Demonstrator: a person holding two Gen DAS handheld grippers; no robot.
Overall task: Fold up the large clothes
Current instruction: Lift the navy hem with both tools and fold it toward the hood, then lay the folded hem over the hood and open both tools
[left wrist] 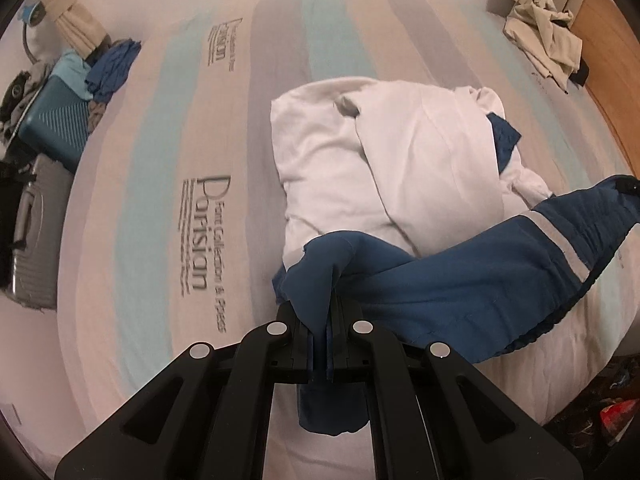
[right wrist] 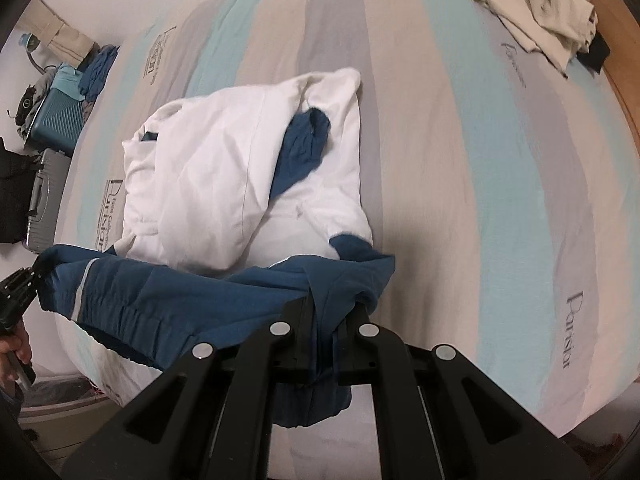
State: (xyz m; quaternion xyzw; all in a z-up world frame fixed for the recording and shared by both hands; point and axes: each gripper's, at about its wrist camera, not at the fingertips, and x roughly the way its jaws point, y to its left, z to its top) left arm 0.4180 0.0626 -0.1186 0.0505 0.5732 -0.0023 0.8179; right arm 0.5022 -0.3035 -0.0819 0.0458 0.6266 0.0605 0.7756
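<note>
A large white and navy garment lies bunched on the striped bed; it also shows in the right wrist view. Its navy hem band with a pale stripe is lifted and stretched between both grippers, also seen in the right wrist view. My left gripper is shut on one end of the navy hem. My right gripper is shut on the other end. The left gripper also shows at the left edge of the right wrist view; the right gripper at the right edge of the left wrist view.
The striped bedsheet has printed lettering. A crumpled beige garment lies at the far right corner by a wooden headboard. A teal suitcase, a grey suitcase and piled clothes stand left of the bed.
</note>
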